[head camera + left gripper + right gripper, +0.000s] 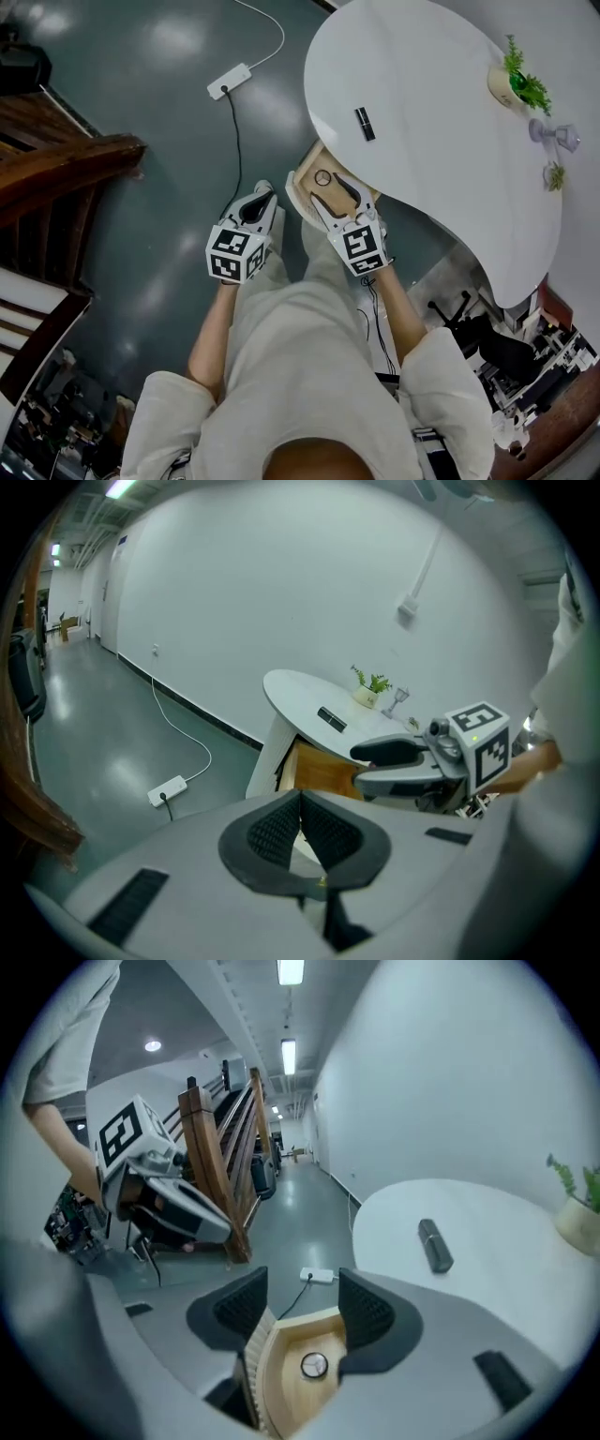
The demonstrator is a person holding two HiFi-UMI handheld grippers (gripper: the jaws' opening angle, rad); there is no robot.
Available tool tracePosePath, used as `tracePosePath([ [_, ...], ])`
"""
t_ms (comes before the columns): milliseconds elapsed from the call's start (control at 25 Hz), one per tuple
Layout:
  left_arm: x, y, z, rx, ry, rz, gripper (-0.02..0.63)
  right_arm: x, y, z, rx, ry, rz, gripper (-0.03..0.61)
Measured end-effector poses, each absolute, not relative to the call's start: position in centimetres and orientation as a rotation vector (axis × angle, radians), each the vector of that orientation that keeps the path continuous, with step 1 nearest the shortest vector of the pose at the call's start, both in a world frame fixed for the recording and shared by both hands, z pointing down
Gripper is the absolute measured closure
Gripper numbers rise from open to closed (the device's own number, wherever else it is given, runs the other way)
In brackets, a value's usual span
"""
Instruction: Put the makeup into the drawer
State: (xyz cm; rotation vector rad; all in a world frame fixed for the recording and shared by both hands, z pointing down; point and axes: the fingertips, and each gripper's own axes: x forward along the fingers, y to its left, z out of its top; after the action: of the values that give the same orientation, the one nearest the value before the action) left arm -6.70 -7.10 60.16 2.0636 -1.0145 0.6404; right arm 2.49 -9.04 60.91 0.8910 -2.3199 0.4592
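My right gripper [336, 195] hangs released and empty over the open drawer [298, 192], tilted downward. A small round case [322, 177] lies inside the drawer, at 11 o'clock of the tips. The dark makeup tube [365, 124] rests on the white table [450, 141] at 1 o'clock. My left gripper [260, 199], at 9 o'clock, is clenched on nothing.

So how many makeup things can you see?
2. A dark tube lies on the white table, and a small round case sits inside the open wooden drawer. More might hide in the drawer's part under the table.
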Motion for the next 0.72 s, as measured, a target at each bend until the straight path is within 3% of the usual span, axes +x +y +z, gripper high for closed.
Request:
tracePosePath([
  [280, -6.3, -7.8, 58.8, 2.089, -1.03, 0.625, 0.603, 8.0, -15.5, 57.9, 1.125, -2.245, 0.39, 0.364],
  [720, -7.2, -7.3, 58.3, 2.073, -1.065, 0.609, 0.603, 11.1, -22.1, 61.4, 1.169, -2.09, 0.431, 0.397],
])
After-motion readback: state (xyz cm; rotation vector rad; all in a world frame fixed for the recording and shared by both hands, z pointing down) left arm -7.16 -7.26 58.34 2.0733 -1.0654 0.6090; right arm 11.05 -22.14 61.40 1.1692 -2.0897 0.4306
